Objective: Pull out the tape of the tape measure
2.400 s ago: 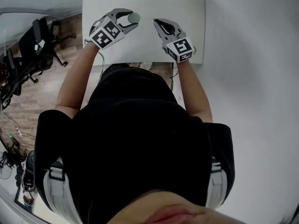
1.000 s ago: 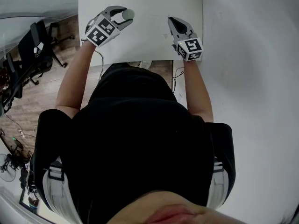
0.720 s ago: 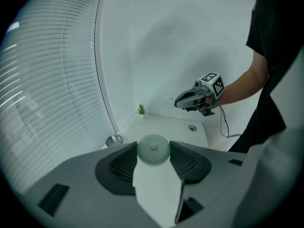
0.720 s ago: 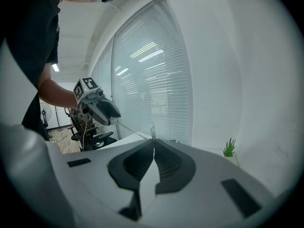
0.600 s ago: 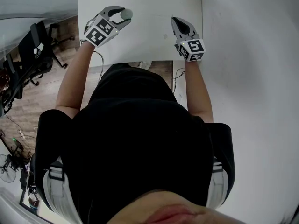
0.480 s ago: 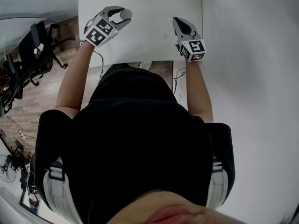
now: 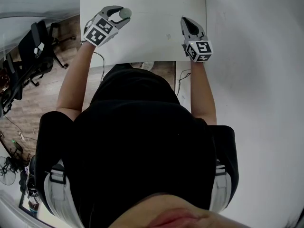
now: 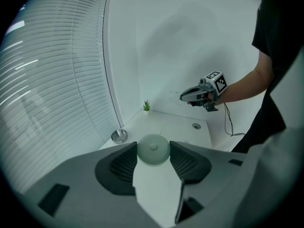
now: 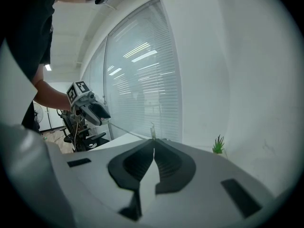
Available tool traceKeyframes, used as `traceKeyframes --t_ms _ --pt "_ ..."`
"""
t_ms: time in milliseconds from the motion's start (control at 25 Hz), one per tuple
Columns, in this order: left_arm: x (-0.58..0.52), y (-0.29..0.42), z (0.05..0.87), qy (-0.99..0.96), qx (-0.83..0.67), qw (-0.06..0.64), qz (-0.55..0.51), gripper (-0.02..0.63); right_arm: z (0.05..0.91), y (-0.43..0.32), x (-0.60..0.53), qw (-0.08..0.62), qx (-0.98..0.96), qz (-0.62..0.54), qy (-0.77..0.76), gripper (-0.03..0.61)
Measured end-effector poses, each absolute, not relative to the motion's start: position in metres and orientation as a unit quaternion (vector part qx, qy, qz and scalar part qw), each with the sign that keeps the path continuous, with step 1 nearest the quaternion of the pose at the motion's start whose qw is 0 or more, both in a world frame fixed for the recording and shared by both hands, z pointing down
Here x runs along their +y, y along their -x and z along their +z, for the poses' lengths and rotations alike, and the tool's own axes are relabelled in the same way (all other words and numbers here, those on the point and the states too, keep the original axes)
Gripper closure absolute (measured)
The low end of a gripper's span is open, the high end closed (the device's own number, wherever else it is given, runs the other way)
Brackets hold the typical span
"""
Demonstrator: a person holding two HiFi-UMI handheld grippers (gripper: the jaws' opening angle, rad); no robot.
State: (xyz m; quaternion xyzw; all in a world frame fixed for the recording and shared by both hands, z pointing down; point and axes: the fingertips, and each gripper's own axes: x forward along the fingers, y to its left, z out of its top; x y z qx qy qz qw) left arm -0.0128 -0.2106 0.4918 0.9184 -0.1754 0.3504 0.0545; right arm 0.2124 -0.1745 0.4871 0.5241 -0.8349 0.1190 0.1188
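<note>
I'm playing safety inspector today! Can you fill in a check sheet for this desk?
Surface: white table.
Job's things: round tape measure; its thin tape pulled out above the table.
Clutter: small plant and metal bowl at the far edge.
Grippers: left gripper shut on the tape measure; right gripper shut on the tape's end.
Cables: cable hanging from the right gripper.
Surroundings: window blinds, office chair, wooden floor.

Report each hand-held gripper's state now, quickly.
Left hand-held gripper: closed on the round tape measure.
Right hand-held gripper: shut on the end of the tape.
</note>
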Motion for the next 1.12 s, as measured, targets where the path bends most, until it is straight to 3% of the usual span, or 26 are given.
traceKeyframes --t_ms 1120 --pt "-0.21 0.054 0.54 -0.898 -0.246 0.1 0.35 0.387 0.535 -0.225 -0.162 0.148 -0.813 0.163 -0.539 0.569"
